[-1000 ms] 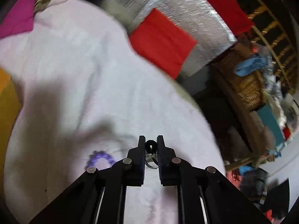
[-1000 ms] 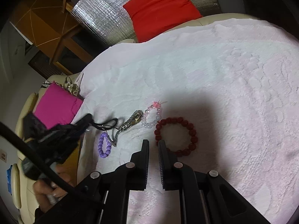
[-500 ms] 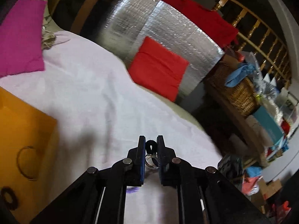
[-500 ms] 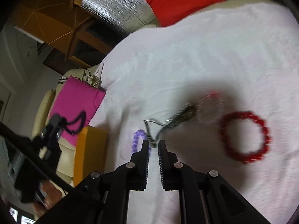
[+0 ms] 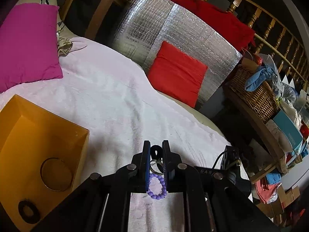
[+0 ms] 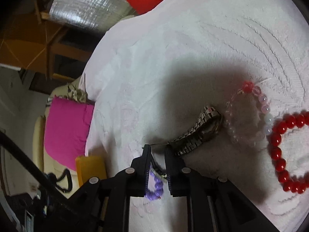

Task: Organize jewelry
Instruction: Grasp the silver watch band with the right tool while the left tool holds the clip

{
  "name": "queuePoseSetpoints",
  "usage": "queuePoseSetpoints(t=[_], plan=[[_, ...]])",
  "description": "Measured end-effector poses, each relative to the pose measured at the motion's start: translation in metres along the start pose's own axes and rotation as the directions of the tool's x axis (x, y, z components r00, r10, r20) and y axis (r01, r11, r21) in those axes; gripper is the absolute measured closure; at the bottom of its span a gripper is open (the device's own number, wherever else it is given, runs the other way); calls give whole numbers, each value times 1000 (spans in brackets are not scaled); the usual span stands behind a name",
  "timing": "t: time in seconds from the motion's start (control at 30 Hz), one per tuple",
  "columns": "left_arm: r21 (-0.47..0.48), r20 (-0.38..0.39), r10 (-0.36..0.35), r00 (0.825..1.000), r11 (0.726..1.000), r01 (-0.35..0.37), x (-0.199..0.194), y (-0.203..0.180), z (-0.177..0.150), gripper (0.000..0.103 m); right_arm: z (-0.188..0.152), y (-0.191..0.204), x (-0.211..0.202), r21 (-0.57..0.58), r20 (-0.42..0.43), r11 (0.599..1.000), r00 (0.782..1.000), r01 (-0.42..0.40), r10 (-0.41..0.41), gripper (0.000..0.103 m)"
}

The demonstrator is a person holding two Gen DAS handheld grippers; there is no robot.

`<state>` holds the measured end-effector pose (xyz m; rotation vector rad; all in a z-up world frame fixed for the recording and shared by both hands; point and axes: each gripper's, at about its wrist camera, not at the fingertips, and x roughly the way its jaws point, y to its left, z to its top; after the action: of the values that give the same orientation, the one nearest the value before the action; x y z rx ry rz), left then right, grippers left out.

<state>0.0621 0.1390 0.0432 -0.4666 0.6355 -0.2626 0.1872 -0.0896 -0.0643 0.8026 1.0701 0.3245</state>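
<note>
Left wrist view showed my left gripper (image 5: 156,152) jaws pinching a light, floppy black hair tie (image 5: 155,151) low center; right gripper (image 6: 156,154) jaws stood narrowly apart.

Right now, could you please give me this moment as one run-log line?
left gripper: shut on black hair tie | right gripper: open over purple bead bracelet | orange box: holds thin bangle
</note>
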Motion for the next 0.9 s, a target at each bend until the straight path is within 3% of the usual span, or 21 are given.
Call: queuePoseSetpoints(t=[0.13,0.2,0.37,0.63,0.73,0.83,0.9], plan=[[7,-3,2,1000,1000,-2,-1,0,-2,91,3,-6,5,35,40,999,999,-26,24,85],[12,2,7,1000,1000,-7,-2,-2,-2,91,4,-8,5,41,57,999,998,-20,17,97],[11,34,30,999,999,-31,-13,-1,-1,91,1,-1,1,-30,95,999,995,-13,15,102],[-5,128,51,991,999,-50,-55,1,3,91,-22,54,-47,-245,177,966,975,-84,130,102],[-7,192,89,977,996,-90,-79,6,4,91,-39,81,-62,-330,198,940,967,-89,161,102],[-2,210,126,970,992,-129,-88,13,2,91,-42,86,-68,-327,162,942,978,-71,130,100],[0,197,131,972,991,-134,-88,17,-1,91,-37,75,-65,-289,158,957,987,29,18,97]])
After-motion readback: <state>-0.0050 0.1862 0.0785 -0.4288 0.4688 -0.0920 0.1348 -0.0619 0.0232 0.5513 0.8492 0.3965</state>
